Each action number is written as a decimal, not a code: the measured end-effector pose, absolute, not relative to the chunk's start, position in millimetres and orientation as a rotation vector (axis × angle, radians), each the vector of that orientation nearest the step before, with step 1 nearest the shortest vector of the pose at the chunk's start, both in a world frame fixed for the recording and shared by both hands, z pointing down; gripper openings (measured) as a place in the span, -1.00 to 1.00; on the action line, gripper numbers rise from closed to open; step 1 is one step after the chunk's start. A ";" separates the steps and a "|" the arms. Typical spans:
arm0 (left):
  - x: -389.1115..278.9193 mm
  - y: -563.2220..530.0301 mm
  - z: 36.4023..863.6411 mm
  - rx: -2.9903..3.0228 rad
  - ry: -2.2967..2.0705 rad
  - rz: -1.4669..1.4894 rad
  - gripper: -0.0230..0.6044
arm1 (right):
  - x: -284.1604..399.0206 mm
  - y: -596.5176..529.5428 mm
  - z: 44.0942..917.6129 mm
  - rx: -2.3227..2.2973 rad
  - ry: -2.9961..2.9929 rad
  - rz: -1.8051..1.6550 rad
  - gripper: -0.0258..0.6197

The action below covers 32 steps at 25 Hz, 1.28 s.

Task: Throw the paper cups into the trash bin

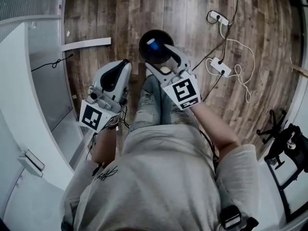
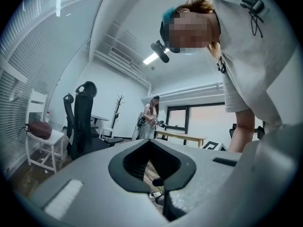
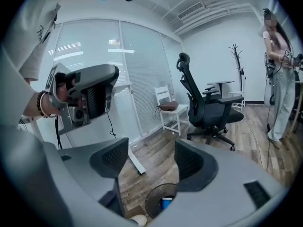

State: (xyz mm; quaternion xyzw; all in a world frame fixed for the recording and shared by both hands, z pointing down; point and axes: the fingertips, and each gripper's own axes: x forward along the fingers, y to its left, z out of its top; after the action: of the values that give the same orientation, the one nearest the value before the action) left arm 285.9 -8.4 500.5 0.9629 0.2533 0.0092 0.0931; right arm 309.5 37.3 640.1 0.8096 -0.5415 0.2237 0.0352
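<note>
Two empty tools, left tool (image 1: 125,65) closed, right tool (image 3: 151,155) open above black trash bin (image 1: 143,48), blue item (image 1: 151,43) inside.

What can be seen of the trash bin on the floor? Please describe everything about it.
The trash bin is round and dark, and its wall looks like wire mesh. It stands upright on the wooden floor, open at the top, in front of the person's legs. A small blue object lies inside. The right gripper hangs above it with its jaws apart and hides part of the rim in the head view. Only the floor visibly touches it.
</note>
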 end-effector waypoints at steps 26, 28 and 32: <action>247.7 18.9 407.3 2.889 0.850 -0.086 -0.95 | 299.6 77.3 474.5 2.669 -1.599 0.372 0.04; 247.1 22.3 399.2 2.891 0.866 -0.106 -0.95 | 300.1 80.0 464.4 2.679 -1.596 0.347 0.04; 246.1 26.1 385.4 2.897 0.883 -0.136 -0.95 | 300.7 84.2 442.9 2.684 -1.600 0.304 0.04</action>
State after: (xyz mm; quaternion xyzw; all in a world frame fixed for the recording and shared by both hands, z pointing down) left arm 246.1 26.1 385.4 0.9541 0.2909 -0.0448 0.0550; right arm 300.7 84.2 442.9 0.8549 -0.5097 0.0967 0.0011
